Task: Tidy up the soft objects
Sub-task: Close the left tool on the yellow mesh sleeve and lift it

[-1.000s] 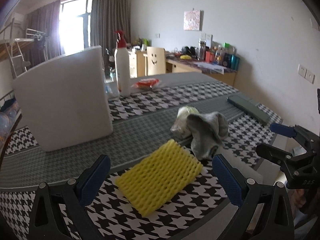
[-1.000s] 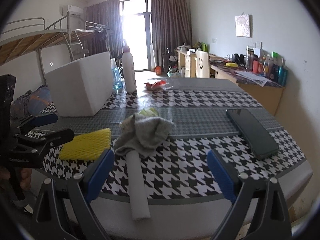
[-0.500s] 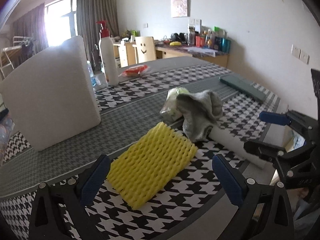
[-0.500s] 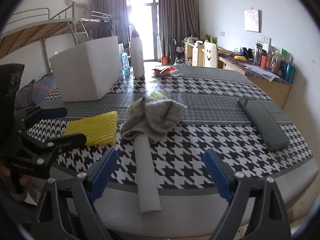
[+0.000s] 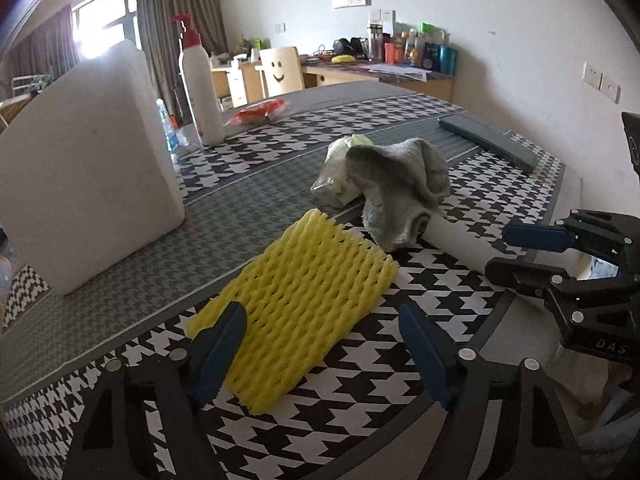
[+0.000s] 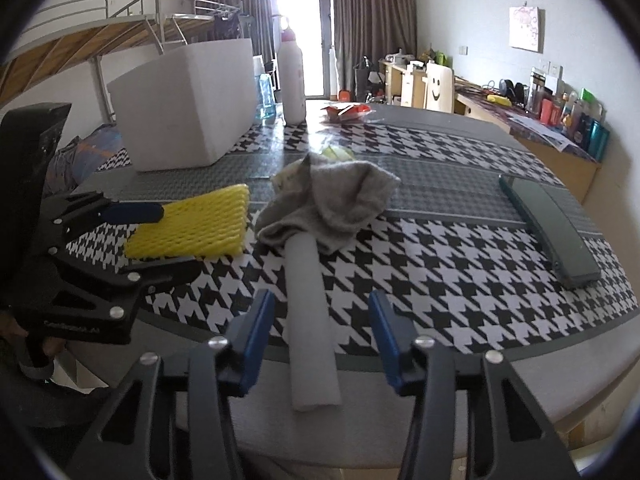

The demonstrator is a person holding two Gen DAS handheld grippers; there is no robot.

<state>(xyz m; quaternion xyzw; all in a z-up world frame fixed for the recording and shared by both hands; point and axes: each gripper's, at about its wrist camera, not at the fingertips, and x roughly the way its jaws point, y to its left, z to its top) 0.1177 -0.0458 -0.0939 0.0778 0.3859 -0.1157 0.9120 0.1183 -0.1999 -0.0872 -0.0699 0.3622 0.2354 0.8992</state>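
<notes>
A yellow foam net [image 5: 296, 304] lies on the houndstooth tablecloth; my left gripper [image 5: 320, 340] is open with its jaws on either side of the net's near end. A grey cloth [image 5: 400, 188] is draped over one end of a white foam tube [image 6: 310, 304]. My right gripper [image 6: 322, 336] is open, its jaws astride the tube's near end at the table's front edge. A crumpled plastic bag [image 5: 336, 164] sits behind the cloth. In the right wrist view the net [image 6: 192, 224] lies left of the cloth [image 6: 332, 196].
A large white foam box [image 5: 80, 168] stands at the left. A white pump bottle [image 5: 200, 88] and a red packet [image 5: 260, 112] stand behind it. A dark flat case [image 6: 548, 220] lies at the right. The table edge [image 6: 560, 372] is close.
Both grippers have moved forward toward the table and their jaws have narrowed. The left now straddles the yellow net, the right the foam tube.
</notes>
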